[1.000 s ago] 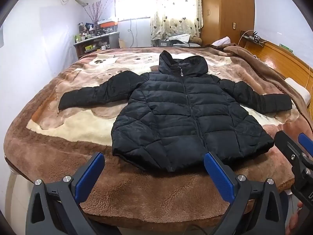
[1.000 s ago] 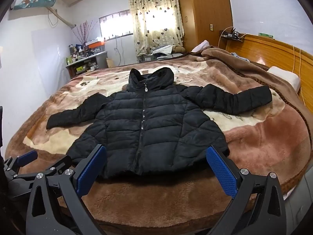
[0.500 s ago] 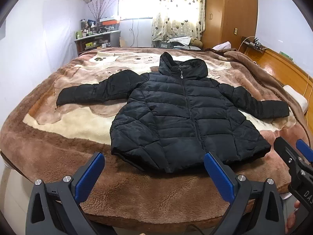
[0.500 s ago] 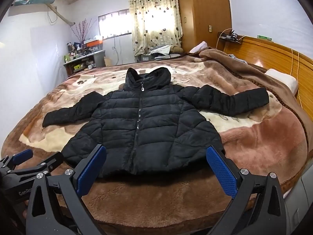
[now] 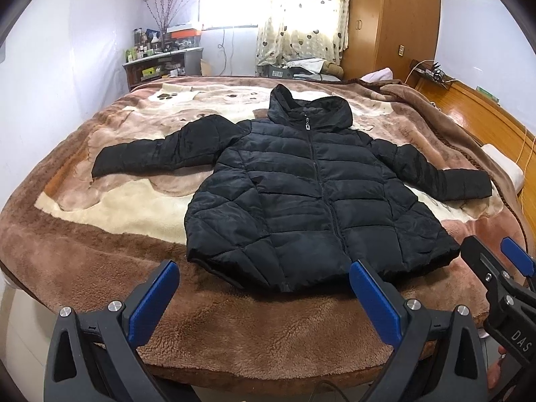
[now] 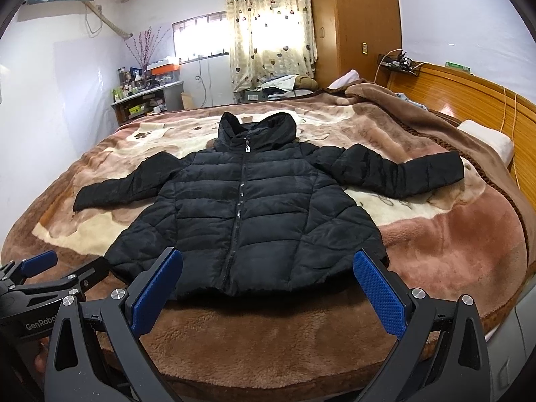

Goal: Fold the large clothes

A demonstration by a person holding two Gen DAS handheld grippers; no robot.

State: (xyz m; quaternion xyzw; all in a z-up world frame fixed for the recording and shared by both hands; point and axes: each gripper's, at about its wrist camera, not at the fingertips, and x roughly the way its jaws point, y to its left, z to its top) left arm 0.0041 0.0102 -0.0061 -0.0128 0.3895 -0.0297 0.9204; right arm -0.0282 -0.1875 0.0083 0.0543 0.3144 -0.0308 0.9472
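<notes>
A black quilted puffer jacket with a hood [image 5: 311, 194] lies front-up and spread flat on a plush brown and cream blanket [image 5: 110, 207] that covers the bed. Its zipper is closed up to the collar, the hood points toward the far window, and both sleeves stretch out to the sides. The hem faces the near edge of the bed.

The left hand-held gripper [image 5: 264, 296] hovers above the near edge of the blanket, just short of the jacket's hem. Its two blue-padded fingers [image 5: 154, 296] stand wide apart with nothing between them. The right hand-held gripper [image 6: 268, 283] hangs in the same way in front of the hem, its blue pads [image 6: 380, 289] spread wide and holding nothing. In the left wrist view the right one shows at the lower right edge, beside the jacket's near right corner; in the right wrist view the left one shows at the lower left edge, near the jacket's other corner. Neither touches the fabric.

Behind the bed stand a cluttered wooden desk [image 5: 160, 67] against the white wall, a heart-patterned cream curtain [image 5: 301, 16] over the bright window, and a tall orange-brown wooden wardrobe [image 5: 395, 20]. A glossy wooden headboard [image 6: 469, 100] runs along the right side, with a white pillow [image 6: 485, 140] lying against it.
</notes>
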